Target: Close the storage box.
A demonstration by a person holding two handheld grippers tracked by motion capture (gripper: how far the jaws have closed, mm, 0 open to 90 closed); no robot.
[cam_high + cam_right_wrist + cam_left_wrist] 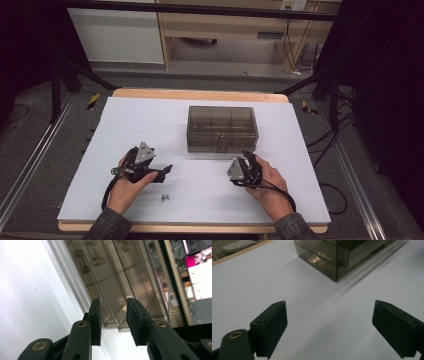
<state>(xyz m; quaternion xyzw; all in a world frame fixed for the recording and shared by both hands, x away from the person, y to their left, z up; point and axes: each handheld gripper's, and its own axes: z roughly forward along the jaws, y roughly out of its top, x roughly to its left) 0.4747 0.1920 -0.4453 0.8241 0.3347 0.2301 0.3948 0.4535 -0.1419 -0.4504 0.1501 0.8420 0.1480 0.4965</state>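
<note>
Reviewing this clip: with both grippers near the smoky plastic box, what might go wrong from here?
1. The right gripper has its jaws only narrowly apart close to the box; closing in at that angle, it may push the box across the smooth white sheet rather than catch its latch.
2. A small metal part lies loose near the left hand; a forearm or cable could sweep it off the front edge.

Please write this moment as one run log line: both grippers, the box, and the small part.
left gripper: open, empty | right gripper: open, empty, near box front | box: closed, on table | small metal part: loose on table
</note>
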